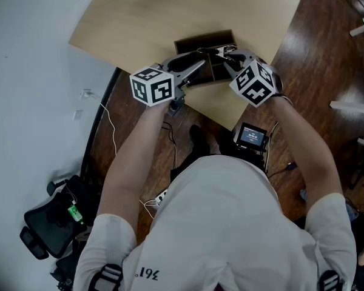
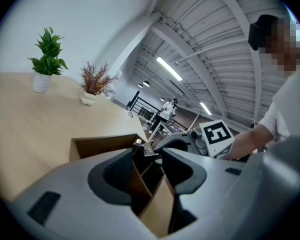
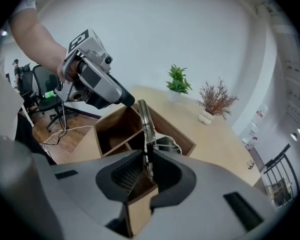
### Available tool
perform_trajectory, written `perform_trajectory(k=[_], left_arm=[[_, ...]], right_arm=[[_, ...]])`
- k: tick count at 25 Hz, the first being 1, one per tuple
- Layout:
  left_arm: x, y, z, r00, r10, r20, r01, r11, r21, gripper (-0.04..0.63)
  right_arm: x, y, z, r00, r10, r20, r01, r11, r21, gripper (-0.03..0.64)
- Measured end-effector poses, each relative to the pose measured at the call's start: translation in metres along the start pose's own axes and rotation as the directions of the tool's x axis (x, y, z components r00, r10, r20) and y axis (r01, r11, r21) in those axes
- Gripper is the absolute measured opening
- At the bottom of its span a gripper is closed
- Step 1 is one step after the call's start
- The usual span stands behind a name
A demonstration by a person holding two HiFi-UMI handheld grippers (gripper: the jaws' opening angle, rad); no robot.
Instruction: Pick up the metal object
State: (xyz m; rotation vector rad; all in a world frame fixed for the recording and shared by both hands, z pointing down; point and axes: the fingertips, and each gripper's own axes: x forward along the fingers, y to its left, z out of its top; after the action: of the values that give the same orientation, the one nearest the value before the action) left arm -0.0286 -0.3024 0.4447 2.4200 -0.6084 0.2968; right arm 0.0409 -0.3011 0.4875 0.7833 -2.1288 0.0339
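**Head view.** The person stands at the near corner of a light wooden table (image 1: 139,17). A dark wooden box (image 1: 201,41) with open compartments sits on the table near that corner. The left tongs (image 1: 200,64) and the right tongs (image 1: 225,58) both reach over the box from the near side, and their tips come close together above it. A thin bright metal object (image 1: 209,51) lies across the gap between the two tips. A small lit screen (image 1: 253,136) shows below the table edge, and an office chair (image 1: 48,223) stands on the floor at lower left.

**Left gripper view.** The left tongs (image 2: 149,160) are spread, with nothing clamped. A divider of the wooden box (image 2: 102,145) shows through the gap. Just past the tips, the end of the metal object (image 2: 146,149) is visible, with the right tongs (image 2: 165,146) behind it. At the far side of the table (image 2: 35,129) stand a green plant (image 2: 48,59) in a white pot and a reddish dried plant (image 2: 95,83).

**Right gripper view.** The right tongs (image 3: 146,160) are pressed onto the metal object (image 3: 144,121), a narrow flat strip that rises upright from between the jaws, above the wooden box (image 3: 115,131). Its top end is near the tip of the left tongs (image 3: 125,100). Further metal wire parts (image 3: 166,144) lie in the compartment just beside the strip. The green plant (image 3: 178,84) and the dried plant (image 3: 217,101) stand well apart from the box on the table (image 3: 220,144).
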Motion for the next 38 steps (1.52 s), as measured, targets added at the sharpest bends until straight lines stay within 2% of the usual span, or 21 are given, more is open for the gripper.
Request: perform_trajectory(k=[7,14,30,38], left_arm=[[0.006,0.005,-0.003,1.0,-0.003,-0.01,0.003,1.0,-0.019,0.16],[0.007,0.005,-0.007,1.0,-0.008,-0.012,0.008,1.0,-0.029,0.16],[0.006,-0.005,-0.012,0.999,-0.055,-0.002,0.054,0.996,-0.068,0.16],[-0.002,-0.01,-0.004,0.998,-0.048,0.038,0.05,0.998,-0.044,0.16]], right_arm=[[0.013,0.002,-0.005,1.0,-0.007,-0.028,0.007,1.0,-0.028,0.057],[0.008,0.0,0.0,1.0,-0.022,0.005,0.022,1.0,-0.019,0.031],[0.014,0.004,0.003,0.998,-0.051,-0.023,0.049,0.993,-0.103,0.011],[0.013,0.001,0.006,0.998,-0.06,-0.024,0.057,0.99,-0.127,0.006]])
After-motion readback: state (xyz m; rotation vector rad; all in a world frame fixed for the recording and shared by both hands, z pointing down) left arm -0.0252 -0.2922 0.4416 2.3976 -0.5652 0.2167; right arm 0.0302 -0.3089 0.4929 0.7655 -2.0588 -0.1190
